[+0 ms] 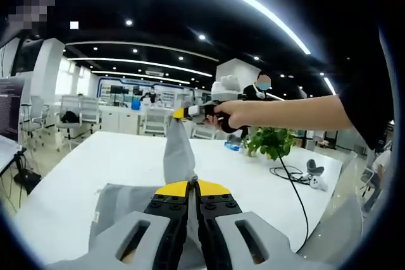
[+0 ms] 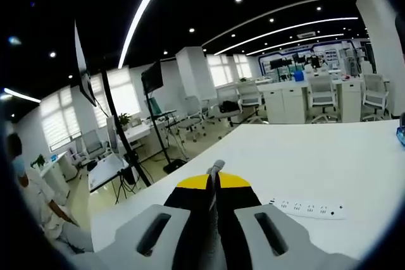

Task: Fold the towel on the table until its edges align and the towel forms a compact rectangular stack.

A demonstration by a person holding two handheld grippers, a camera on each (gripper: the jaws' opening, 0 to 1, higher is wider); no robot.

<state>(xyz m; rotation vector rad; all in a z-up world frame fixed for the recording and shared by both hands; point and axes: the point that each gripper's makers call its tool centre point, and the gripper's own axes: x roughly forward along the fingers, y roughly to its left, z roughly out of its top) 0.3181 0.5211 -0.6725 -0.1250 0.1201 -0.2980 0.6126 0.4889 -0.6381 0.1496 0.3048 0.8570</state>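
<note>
Left gripper view: the left gripper [image 1: 192, 184] had its 2 yellow-tipped jaws pressed together on the grey towel [image 1: 177, 153]. Cloth rose from the pinch as a narrow taut strip, up and away from the jaws, to the right gripper [image 1: 183, 112], held aloft ahead by a person's hand [image 1: 237, 114] on an outstretched arm [image 1: 297, 113]. The far end of the strip met that gripper's yellow tip. More of the towel lay slack on the white table [image 1: 82, 169], below and to the left of the left jaws.

Around the left gripper: a potted green plant [image 1: 271, 140] stood on the table ahead and to the right, beyond the arm. A black cable [image 1: 292, 181] ran across the table to the right of the jaws, near a small white and grey device [image 1: 314, 175]. White office chairs [image 1: 85, 115] stood far ahead to the left.

Right gripper view: the jaws were closed with a small grey tuft of towel [image 2: 217, 167] pinched between the yellow tips. A white power strip [image 2: 307, 207] lay on the table just right of the jaws. A black stand [image 2: 120, 143] carrying a monitor stood to the left, past the table edge, and a seated person [image 2: 38, 207] was at the far left.
</note>
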